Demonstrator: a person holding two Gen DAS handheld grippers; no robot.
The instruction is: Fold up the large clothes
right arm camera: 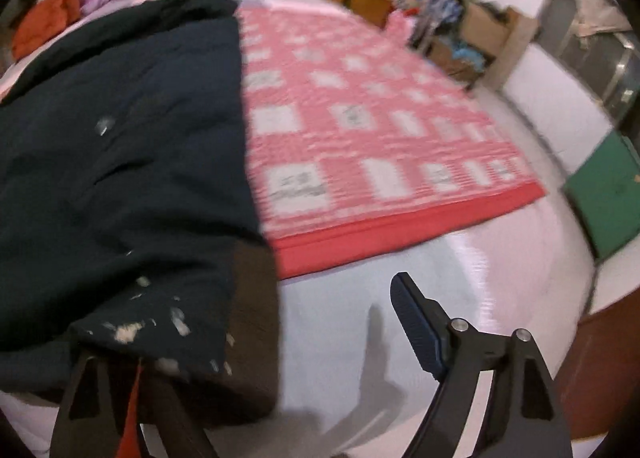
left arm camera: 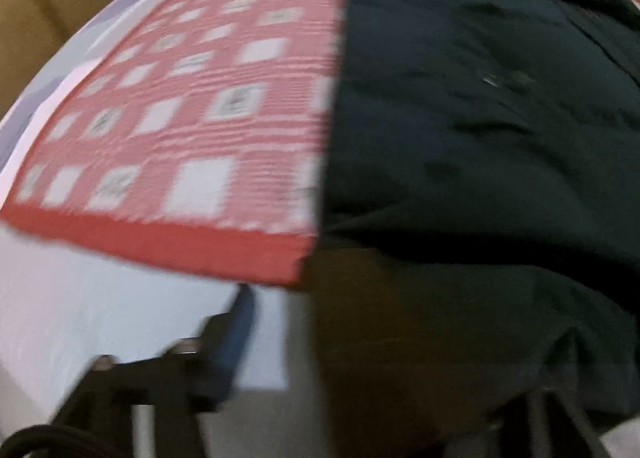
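Beside bed (right arm camera: 360,338), boxes (right arm camera: 480,34) hold clutter; right gripper (right arm camera: 280,322) spread wide; left gripper (left arm camera: 360,338) unclear.

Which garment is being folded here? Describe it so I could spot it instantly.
On the bed, beside the red-and-white checked blanket, lies a large dark navy garment. Unlike the orange clothes near the headboard, it has pale flecks near its near hem.

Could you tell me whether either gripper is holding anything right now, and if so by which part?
It cannot be told for sure. The dark garment drapes over one finger of each gripper near its lower hem, but the jaws stand apart, so no clamped hold shows.
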